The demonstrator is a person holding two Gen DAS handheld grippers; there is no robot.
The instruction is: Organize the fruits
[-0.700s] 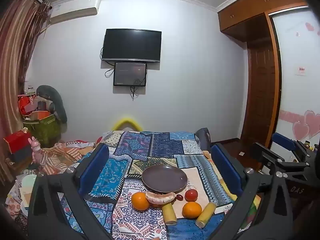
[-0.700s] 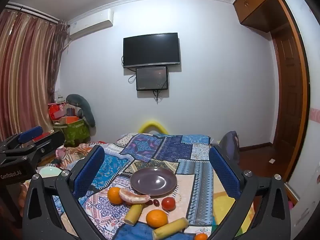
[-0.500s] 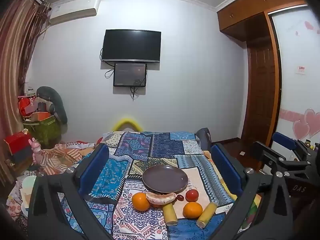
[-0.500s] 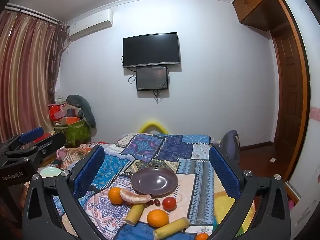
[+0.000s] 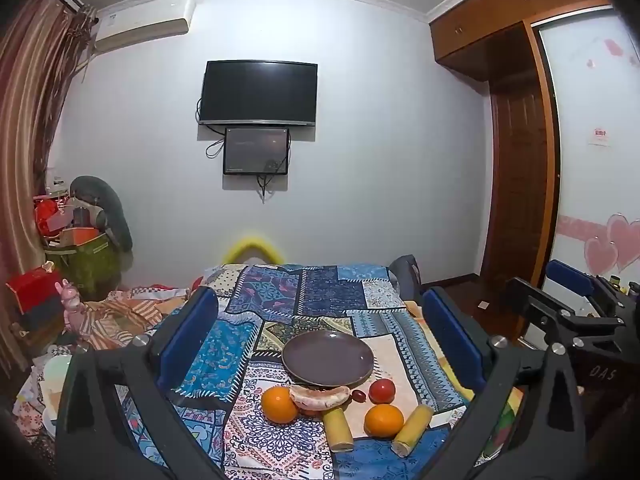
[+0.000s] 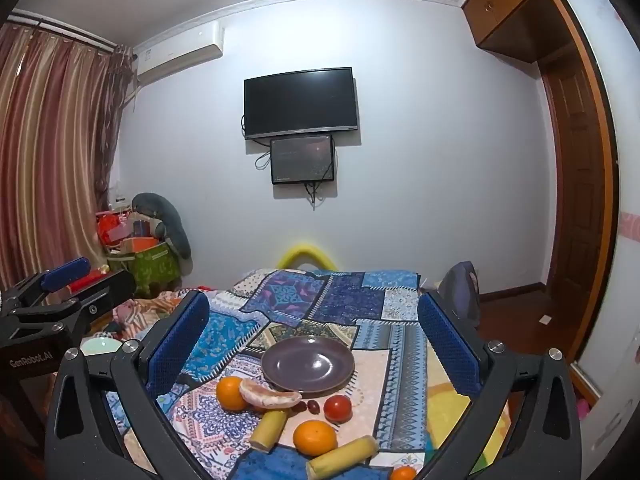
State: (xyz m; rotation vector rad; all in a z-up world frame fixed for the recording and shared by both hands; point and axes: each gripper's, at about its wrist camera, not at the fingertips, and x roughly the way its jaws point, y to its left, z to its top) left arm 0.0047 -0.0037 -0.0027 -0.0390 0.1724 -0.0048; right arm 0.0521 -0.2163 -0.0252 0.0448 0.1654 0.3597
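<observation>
An empty dark plate (image 5: pixel 328 358) (image 6: pixel 308 366) lies on a patchwork cloth. In front of it lie two oranges (image 5: pixel 279 404) (image 5: pixel 383 420), a peeled citrus segment (image 5: pixel 320 397), a red tomato (image 5: pixel 382 390), a dark grape (image 5: pixel 359 395) and two yellow banana pieces (image 5: pixel 338 428) (image 5: pixel 412 429). A third small orange (image 6: pixel 403 473) shows at the bottom of the right wrist view. My left gripper (image 5: pixel 320 340) and right gripper (image 6: pixel 312 340) are both open and empty, held above and short of the fruit.
The patchwork cloth (image 5: pixel 320 292) covers a bed or table running to the far wall. Clutter and a green box (image 5: pixel 88 256) stand at the left. A wooden door (image 5: pixel 520 184) is at the right. A pale bowl (image 6: pixel 100 346) sits at the left edge.
Both views have shifted very slightly; the fruit and plate have not moved and both grippers stay open.
</observation>
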